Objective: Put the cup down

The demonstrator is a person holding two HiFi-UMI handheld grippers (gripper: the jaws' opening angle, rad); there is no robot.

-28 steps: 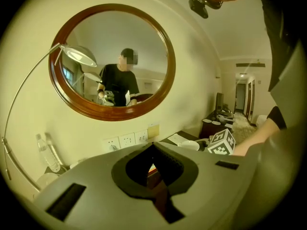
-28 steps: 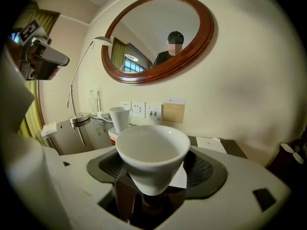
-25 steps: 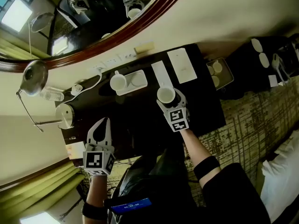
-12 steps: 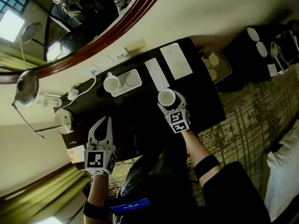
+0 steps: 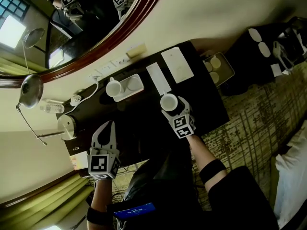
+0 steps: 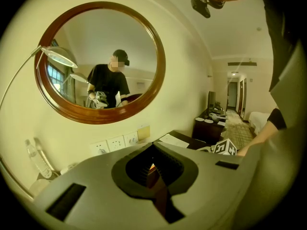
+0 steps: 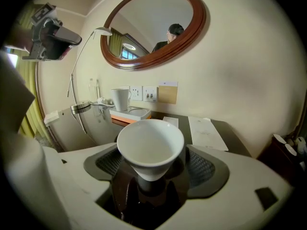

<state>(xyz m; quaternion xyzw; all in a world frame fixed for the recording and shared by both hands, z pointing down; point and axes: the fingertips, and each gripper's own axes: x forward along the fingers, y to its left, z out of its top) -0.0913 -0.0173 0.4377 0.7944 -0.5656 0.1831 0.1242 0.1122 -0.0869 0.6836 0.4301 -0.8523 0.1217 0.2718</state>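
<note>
A white cone-shaped cup stands upright on the dark glossy table, near its middle. My right gripper has its jaws on either side of the cup. They have just been opening, and the mesh pads now stand a little off the cup's sides. My left gripper is shut and empty, and hangs over the table's near left part.
A white tray with a white mug sits at the table's back by the wall sockets. Two white paper sheets lie to its right. A metal pot and a desk lamp stand at the left. A low cabinet stands at the right.
The right gripper has sunk slightly with the cup between its jaws, and the jaws now stand wider. The left gripper has barely moved.
</note>
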